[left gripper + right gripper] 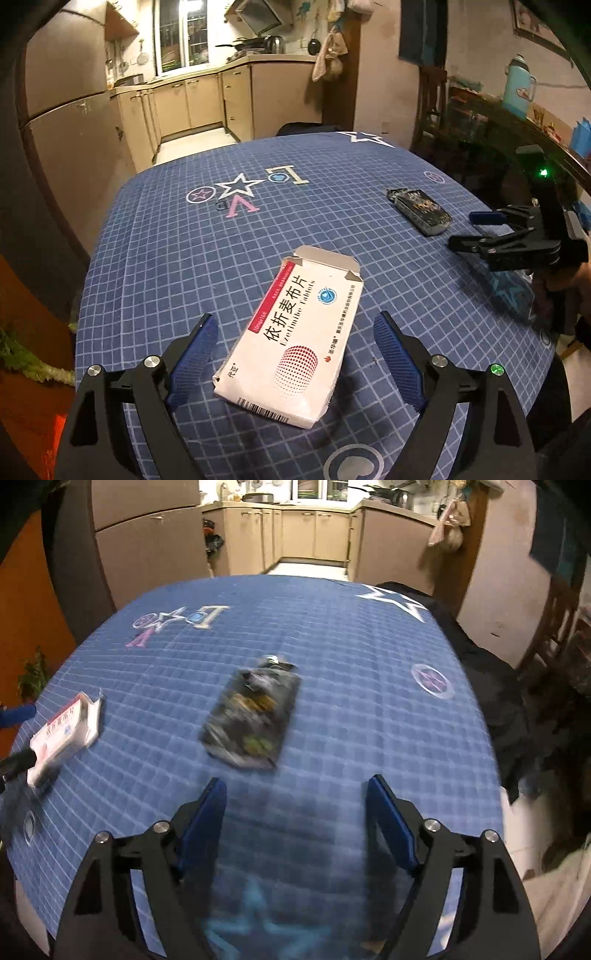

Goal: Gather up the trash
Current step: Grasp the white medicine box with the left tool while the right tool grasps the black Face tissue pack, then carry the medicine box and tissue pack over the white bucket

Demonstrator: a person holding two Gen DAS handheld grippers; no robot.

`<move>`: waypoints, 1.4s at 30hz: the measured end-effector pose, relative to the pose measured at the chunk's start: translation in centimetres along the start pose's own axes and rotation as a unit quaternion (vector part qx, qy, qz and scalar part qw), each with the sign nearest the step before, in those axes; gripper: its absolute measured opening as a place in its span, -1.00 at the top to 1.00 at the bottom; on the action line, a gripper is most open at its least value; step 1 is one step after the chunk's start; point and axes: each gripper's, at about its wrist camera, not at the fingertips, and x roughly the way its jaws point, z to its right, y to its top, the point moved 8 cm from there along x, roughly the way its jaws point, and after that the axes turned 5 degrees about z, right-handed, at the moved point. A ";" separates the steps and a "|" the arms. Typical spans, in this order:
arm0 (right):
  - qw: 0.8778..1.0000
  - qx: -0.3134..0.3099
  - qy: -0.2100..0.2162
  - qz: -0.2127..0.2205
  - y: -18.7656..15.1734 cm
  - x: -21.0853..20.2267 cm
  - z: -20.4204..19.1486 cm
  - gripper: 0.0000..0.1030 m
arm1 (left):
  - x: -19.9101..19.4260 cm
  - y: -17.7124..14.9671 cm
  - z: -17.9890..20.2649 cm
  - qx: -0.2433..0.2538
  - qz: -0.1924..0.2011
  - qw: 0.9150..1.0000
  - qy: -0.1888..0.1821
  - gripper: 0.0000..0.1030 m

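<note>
Left gripper (pixel 295 332) jaws gape wide astride the medicine box (pixel 295 343), untouched; right gripper (pixel 295 794) jaws wide, empty.

- My left gripper (pixel 295 332) tilts downward, its blue-padded jaws spread wide, pads pressing on nothing.
- My right gripper (pixel 295 794) also tilts down, jaws wide apart, nothing between them.
- My hand shows dimly behind the right gripper's body.

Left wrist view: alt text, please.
A white medicine box lies flat on a blue checked tablecloth between the open fingers of the left hand-held gripper, untouched. At right, the right hand-held gripper nears a dark packet.
</note>
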 end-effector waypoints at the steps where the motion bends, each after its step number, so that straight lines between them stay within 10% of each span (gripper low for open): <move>1: 1.000 0.008 0.012 0.005 0.2 0.0 -0.2 -0.55 | 0.1 -0.1 0.1 0.007 -0.002 1.000 0.004 -0.68; 13: 0.999 0.030 0.013 0.008 4.1 3.8 -3.8 -0.54 | 2.9 -0.8 -0.2 0.089 -0.029 0.996 -0.010 -0.68; 17: 0.999 0.021 -0.023 0.011 4.4 4.0 -3.4 0.07 | 3.3 -1.7 -0.2 0.092 -0.025 0.995 -0.031 -0.68; 20: 0.999 0.034 -0.010 0.015 4.0 3.5 -2.7 0.18 | 3.1 -1.8 -0.3 0.065 -0.030 0.996 -0.053 -0.39; 42: 0.997 0.038 0.019 0.057 -1.1 -5.5 -4.9 0.28 | -2.2 -0.2 3.6 -0.003 0.031 0.992 0.126 -0.33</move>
